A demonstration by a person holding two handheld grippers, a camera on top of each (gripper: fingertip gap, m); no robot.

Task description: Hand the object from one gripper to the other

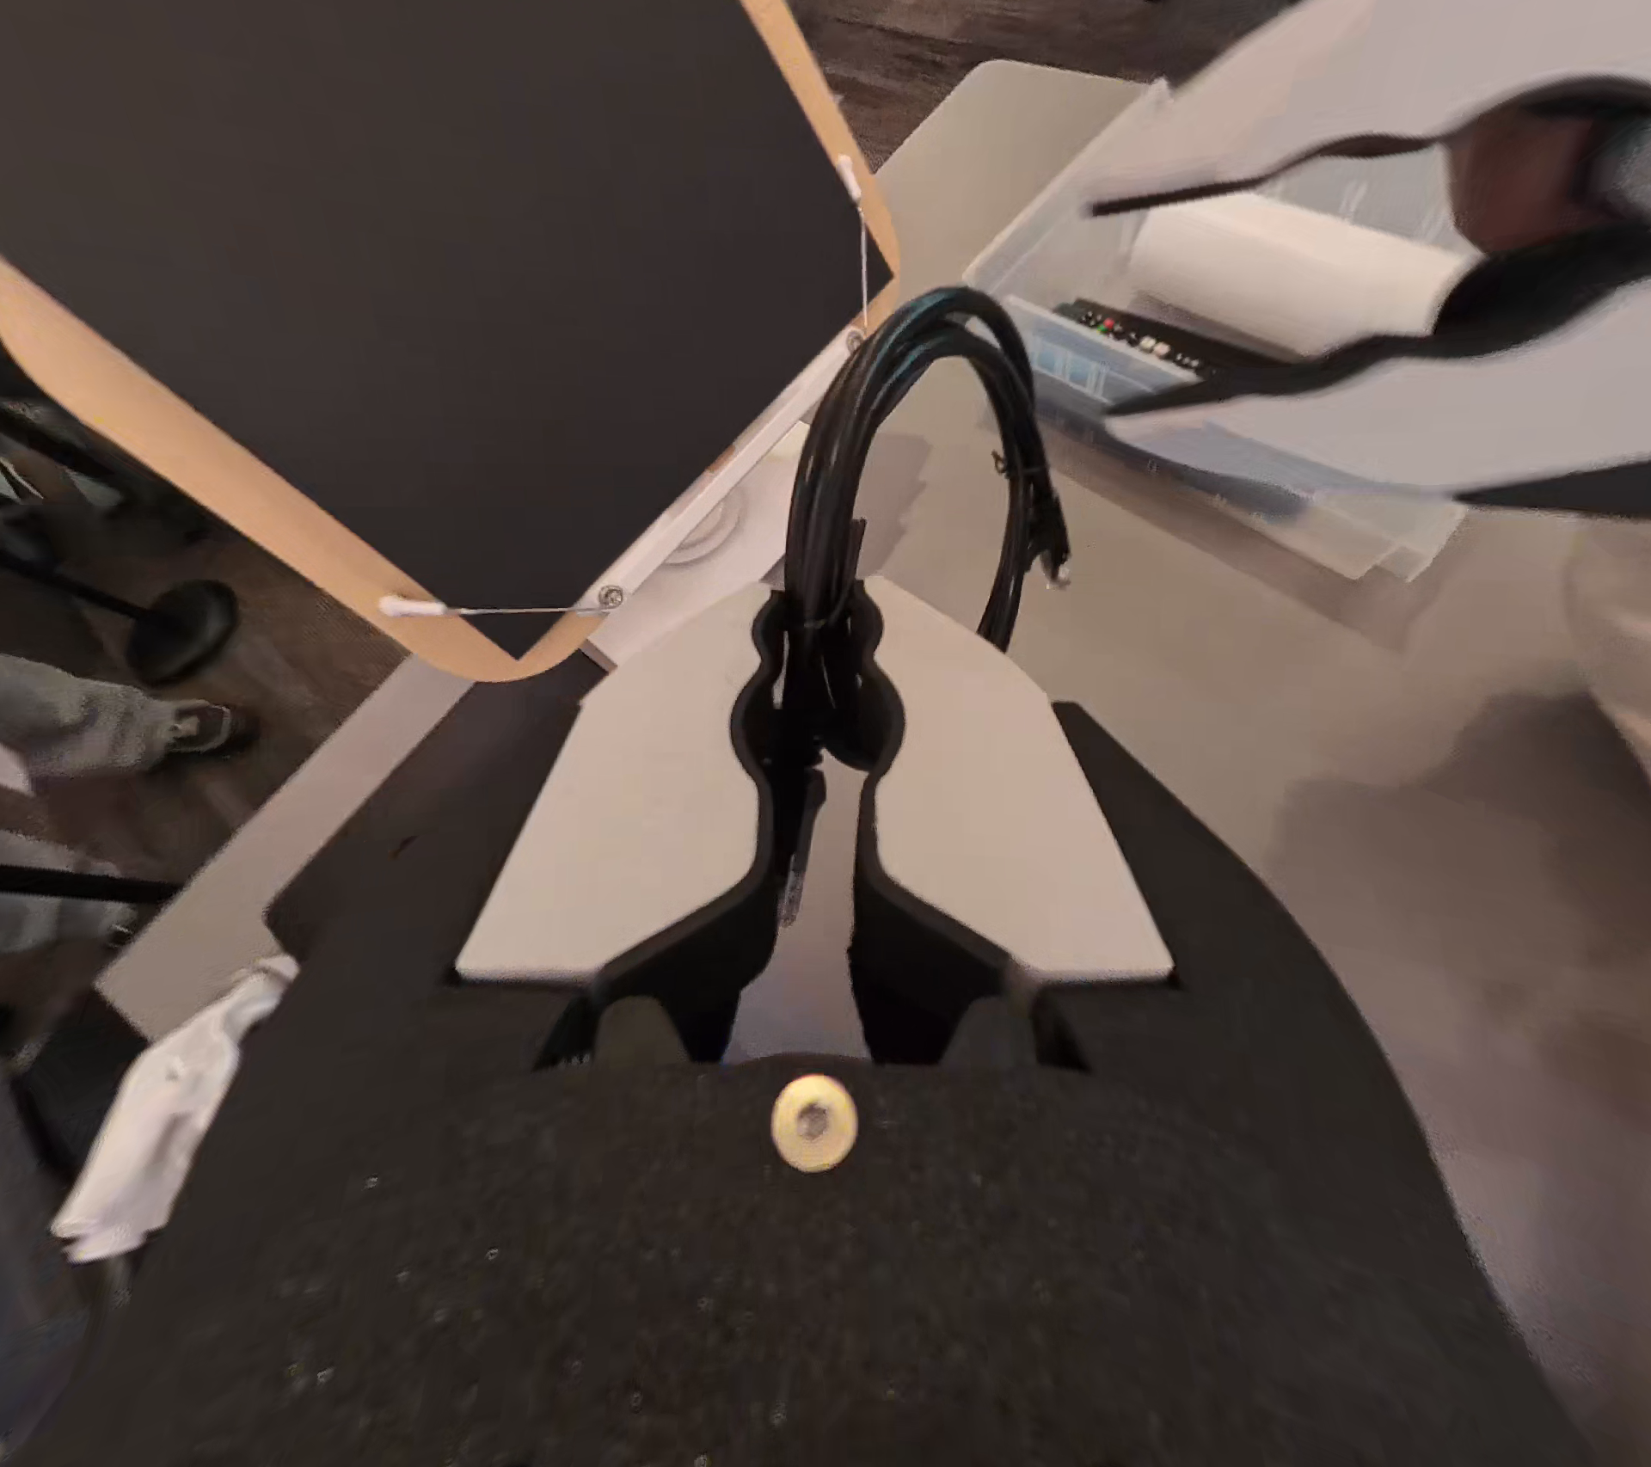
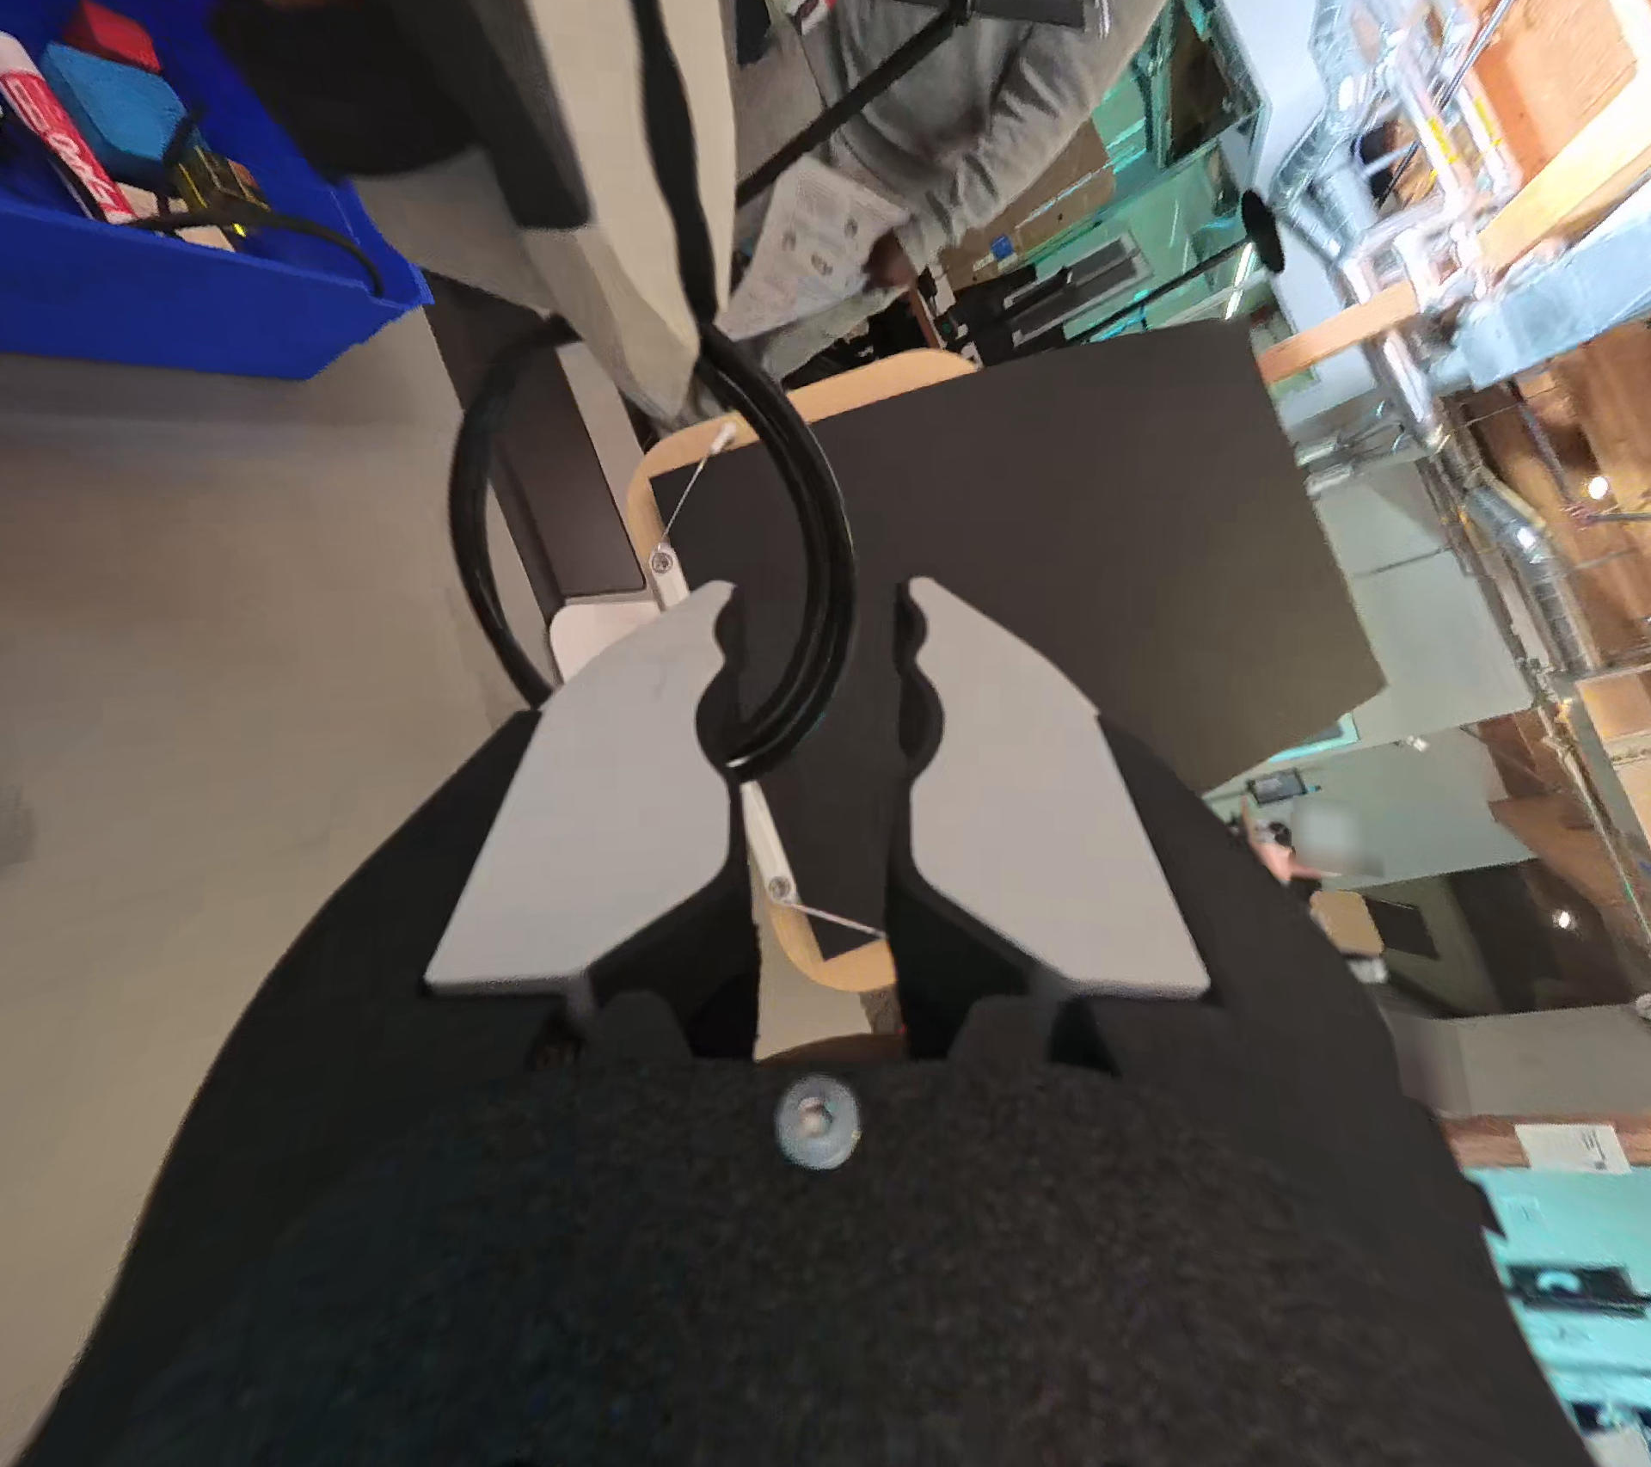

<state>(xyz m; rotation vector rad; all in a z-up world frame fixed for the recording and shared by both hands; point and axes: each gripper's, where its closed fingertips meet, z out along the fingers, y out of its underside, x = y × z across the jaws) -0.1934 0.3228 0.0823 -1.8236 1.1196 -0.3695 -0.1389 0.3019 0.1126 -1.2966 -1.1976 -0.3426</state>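
Black cable (image 1: 902, 432), coiled in a bundle, is pinched between the tips of the left gripper (image 1: 817, 674), whose jaws are clenched on the tied part while the loop arches free above and a plug end hangs to the right. In the right wrist view the same loop (image 2: 808, 575) hangs from the left gripper (image 2: 679, 316) and passes between the spread fingers of the right gripper (image 2: 813, 674), which is released and holds nothing; the cable lies close to its left finger, and contact there cannot be judged.

To do the handover well, I judge the right gripper should centre the strands between its pads, close fully on all of them, and only then should the left let go, since loose strands could slip out.

Seen from the left wrist, the right gripper (image 1: 1108, 303) reaches in from the upper right, blurred, over the pale table (image 1: 1251, 709). Each gripper points roughly toward the other, meeting at the loop.
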